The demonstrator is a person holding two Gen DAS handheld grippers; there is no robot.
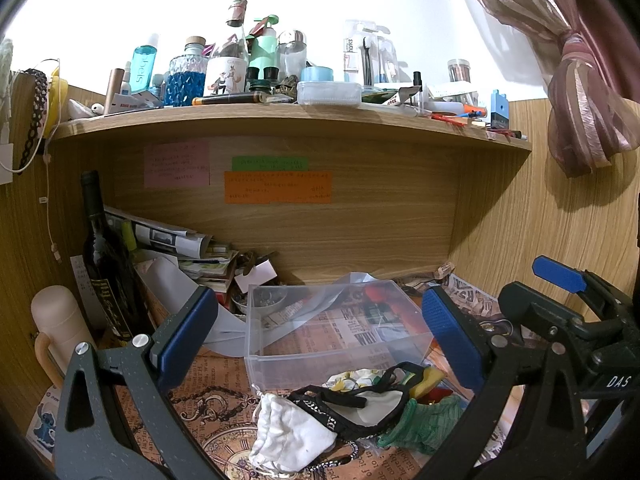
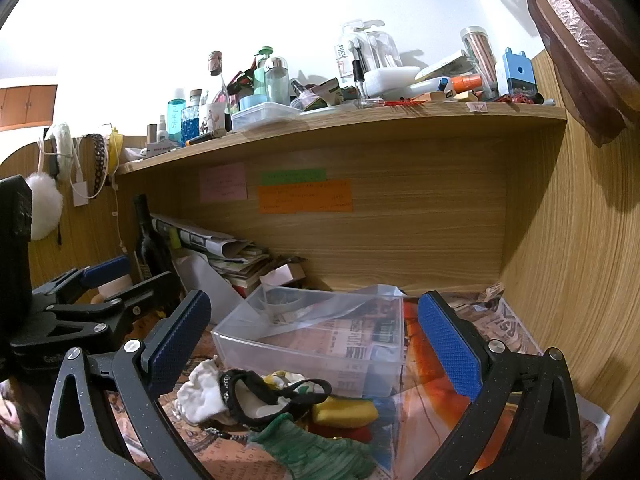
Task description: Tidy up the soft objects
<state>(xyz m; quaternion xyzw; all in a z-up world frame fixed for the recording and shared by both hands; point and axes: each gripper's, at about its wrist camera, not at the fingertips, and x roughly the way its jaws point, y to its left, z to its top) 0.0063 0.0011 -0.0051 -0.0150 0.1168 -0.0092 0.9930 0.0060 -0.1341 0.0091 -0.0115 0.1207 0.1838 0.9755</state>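
A pile of soft items lies on the patterned desk mat in front of a clear plastic box (image 1: 332,332) (image 2: 320,336). In it are a white cloth pouch (image 1: 288,436) (image 2: 200,394), a black strappy garment (image 1: 352,404) (image 2: 256,396), a green knit piece (image 1: 424,424) (image 2: 316,448) and a yellow soft item (image 1: 428,382) (image 2: 344,412). My left gripper (image 1: 320,344) is open, above the pile and facing the box. My right gripper (image 2: 316,344) is open too, held over the pile. The box looks empty of cloth.
A dark wine bottle (image 1: 108,264), a cream flask (image 1: 60,324) and stacked papers (image 1: 172,248) stand at the left back. A crowded shelf (image 1: 280,120) of bottles hangs above. Wood walls close the back and right. A curtain (image 1: 580,80) hangs at the right.
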